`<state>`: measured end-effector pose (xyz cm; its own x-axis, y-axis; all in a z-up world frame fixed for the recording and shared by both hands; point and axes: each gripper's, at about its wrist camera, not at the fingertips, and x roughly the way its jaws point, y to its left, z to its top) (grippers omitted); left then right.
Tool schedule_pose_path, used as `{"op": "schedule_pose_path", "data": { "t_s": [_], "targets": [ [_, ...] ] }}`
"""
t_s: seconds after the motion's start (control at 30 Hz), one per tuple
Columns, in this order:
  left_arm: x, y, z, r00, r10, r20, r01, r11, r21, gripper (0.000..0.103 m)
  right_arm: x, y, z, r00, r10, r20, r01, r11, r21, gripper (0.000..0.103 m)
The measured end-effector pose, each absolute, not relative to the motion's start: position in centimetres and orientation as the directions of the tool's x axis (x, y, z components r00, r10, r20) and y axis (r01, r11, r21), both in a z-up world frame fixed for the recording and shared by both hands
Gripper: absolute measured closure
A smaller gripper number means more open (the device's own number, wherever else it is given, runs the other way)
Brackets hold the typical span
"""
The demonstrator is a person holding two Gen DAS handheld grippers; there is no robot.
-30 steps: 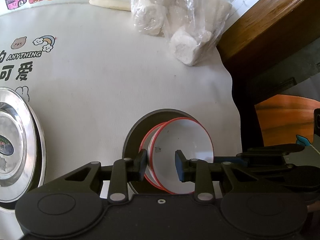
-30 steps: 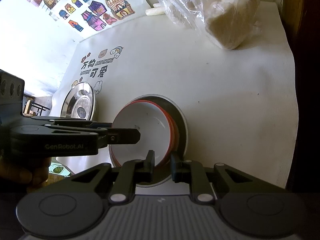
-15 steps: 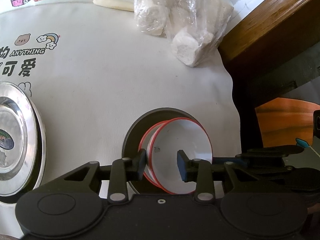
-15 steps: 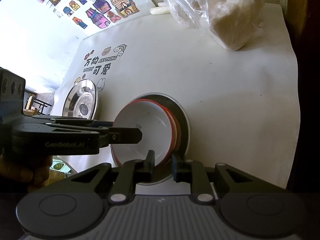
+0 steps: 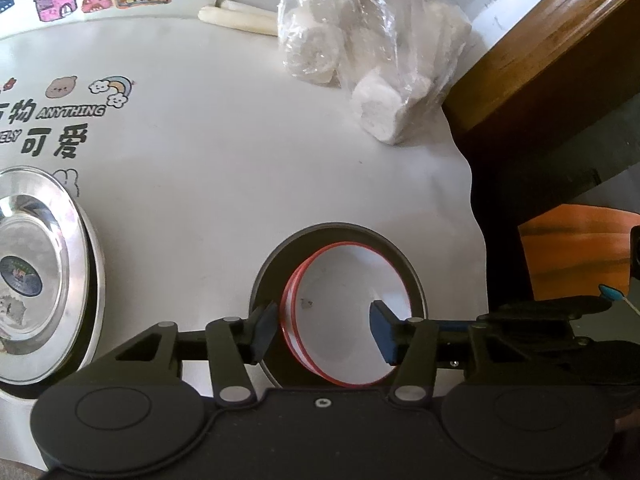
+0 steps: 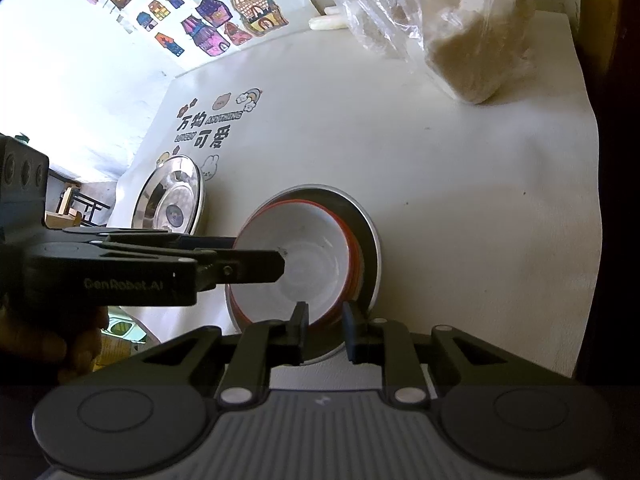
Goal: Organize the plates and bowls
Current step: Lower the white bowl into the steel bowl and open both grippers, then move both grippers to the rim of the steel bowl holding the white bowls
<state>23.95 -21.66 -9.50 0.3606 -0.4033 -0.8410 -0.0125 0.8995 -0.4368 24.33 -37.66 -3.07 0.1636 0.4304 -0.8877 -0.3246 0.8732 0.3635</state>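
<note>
Overhead, white printed tablecloth — house drawings, wooden frame

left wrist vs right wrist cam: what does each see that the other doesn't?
Left wrist only: the left gripper head-on, jaws just opened and clear of the red-rimmed bowl rim between them, and a brown wooden edge.
Right wrist only: the right gripper pinching the bowl's near rim, and a hand.
Both: the bowl in a dark plate, steel plate, plastic bag, printed cloth.

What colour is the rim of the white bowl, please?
Red, on the white bowl; clearest in the left wrist view.
</note>
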Motion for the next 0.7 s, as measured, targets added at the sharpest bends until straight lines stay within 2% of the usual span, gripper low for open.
{"op": "schedule_pose_path", "data": {
  "t_s": [0.17,0.33,0.37,0.47,0.57,0.7],
  "targets": [
    [23.6,-21.3,-9.0,0.392,-0.387,-0.835,-0.023,0.903,-0.429,0.035,24.0,-38.0,-2.9,0.174,0.438,-0.882,-0.328,0.870,0.368,0.078],
    [23.5,-20.9,-8.5,0.408,-0.388,-0.827,-0.008,0.904,-0.428,0.030,23.7,-38.5,-2.3,0.206,0.436,-0.876,-0.306,0.879,0.366,0.075],
    [23.5,-20.8,-8.3,0.412,-0.385,-0.826,-0.004,0.905,-0.424,0.027,23.6,-38.5,-2.1,0.215,0.437,-0.873,-0.300,0.881,0.367,0.070],
    [23.5,-20.2,-8.0,0.421,-0.385,-0.822,0.003,0.906,-0.423,0.016,23.5,-38.6,-1.8,0.248,0.426,-0.870,-0.274,0.892,0.358,0.046],
    [23.5,-19.4,-8.0,0.408,-0.404,-0.818,0.008,0.898,-0.440,0.003,23.5,-38.4,-1.7,0.265,0.409,-0.873,-0.241,0.905,0.350,0.036],
    [23.5,-18.6,-7.9,0.395,-0.421,-0.817,0.031,0.895,-0.446,0.001,23.0,-37.7,-1.5,0.287,0.389,-0.875,-0.217,0.916,0.337,0.020]
  ]
}}
